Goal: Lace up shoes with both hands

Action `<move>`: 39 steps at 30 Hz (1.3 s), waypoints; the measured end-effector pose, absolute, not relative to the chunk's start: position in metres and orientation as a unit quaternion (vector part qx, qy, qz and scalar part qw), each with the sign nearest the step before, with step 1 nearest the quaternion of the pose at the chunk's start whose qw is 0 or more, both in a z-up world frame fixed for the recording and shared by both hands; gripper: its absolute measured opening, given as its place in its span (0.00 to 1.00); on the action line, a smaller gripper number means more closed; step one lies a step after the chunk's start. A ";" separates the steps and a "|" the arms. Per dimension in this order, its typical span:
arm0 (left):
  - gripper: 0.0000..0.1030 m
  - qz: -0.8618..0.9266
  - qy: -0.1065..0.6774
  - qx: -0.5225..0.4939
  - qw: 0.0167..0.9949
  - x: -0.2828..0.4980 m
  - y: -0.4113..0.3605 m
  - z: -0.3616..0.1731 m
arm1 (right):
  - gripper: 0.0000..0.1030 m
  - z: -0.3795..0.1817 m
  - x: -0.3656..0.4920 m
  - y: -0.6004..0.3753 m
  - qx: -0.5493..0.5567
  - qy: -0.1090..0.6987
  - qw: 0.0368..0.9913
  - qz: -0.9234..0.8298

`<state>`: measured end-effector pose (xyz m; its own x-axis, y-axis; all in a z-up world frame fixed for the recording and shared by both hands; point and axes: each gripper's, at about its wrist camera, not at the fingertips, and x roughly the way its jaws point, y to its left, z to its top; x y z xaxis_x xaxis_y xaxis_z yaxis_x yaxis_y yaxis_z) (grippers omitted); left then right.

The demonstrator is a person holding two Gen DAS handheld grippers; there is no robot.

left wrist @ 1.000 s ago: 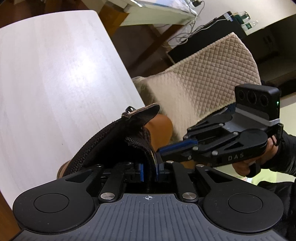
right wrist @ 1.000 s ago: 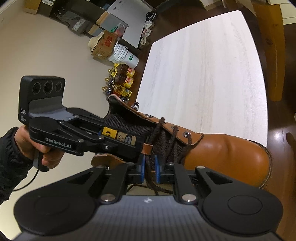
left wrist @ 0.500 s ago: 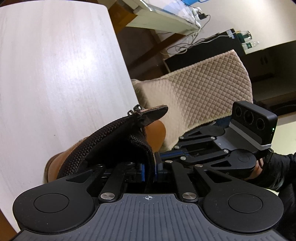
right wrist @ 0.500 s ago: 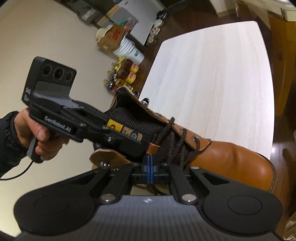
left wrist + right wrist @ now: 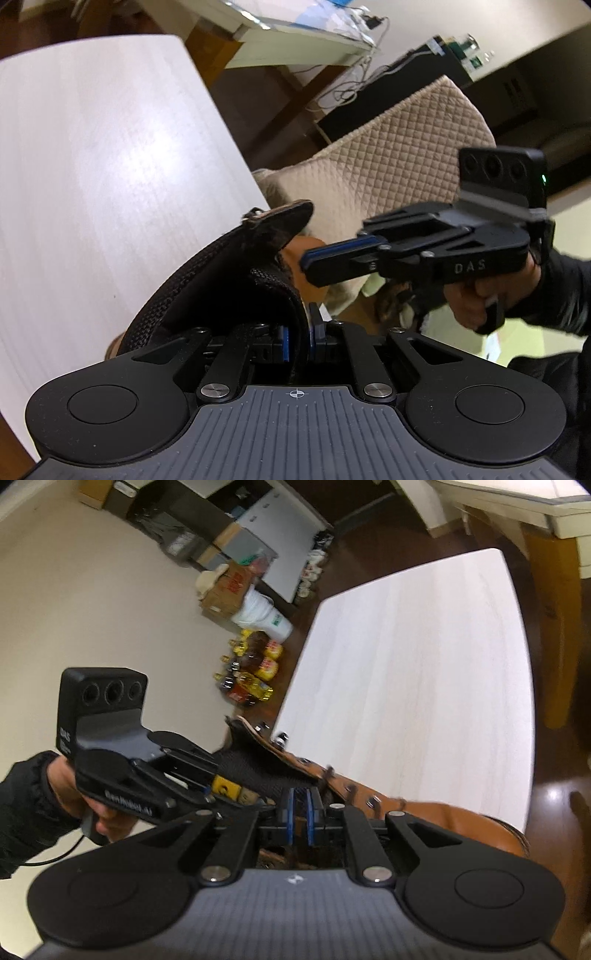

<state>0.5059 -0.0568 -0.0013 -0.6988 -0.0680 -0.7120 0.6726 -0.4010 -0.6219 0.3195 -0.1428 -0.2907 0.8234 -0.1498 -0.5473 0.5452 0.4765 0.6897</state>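
A tan leather boot (image 5: 443,819) with a black mesh lining (image 5: 221,280) lies at the near edge of the white table (image 5: 406,664). My left gripper (image 5: 299,341) is shut on the boot's padded mesh collar; the right wrist view shows it (image 5: 251,797) reaching in from the left. My right gripper (image 5: 300,812) hovers over the eyelet rows, its pads nearly together, apparently on the dark brown lace (image 5: 280,856) that bunches below it. In the left wrist view the right gripper (image 5: 306,262) is raised beside the collar. The lace inside the pads is hard to see.
A beige quilted chair back (image 5: 388,155) stands just past the table's edge. On the floor beyond the table are several bottles (image 5: 251,672), a white bucket (image 5: 264,616) and cardboard boxes (image 5: 229,587). The white tabletop (image 5: 92,166) stretches away beyond the boot.
My right gripper shut on the lace near the eyelets, then drew back and up from the boot. The left gripper kept its hold on the collar while the boot tilted slightly.
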 end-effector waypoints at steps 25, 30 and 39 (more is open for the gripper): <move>0.10 -0.814 0.431 0.318 0.225 0.500 -0.048 0.002 | 0.01 -0.352 0.306 -0.190 0.626 0.150 0.755 -0.129; 0.10 -0.810 0.444 0.308 0.228 0.504 -0.050 -0.002 | 0.02 -0.342 0.281 -0.186 0.629 0.127 0.749 -0.162; 0.13 -0.793 0.458 0.324 0.239 0.499 -0.059 -0.003 | 0.12 -0.347 0.294 -0.182 0.634 0.139 0.745 -0.155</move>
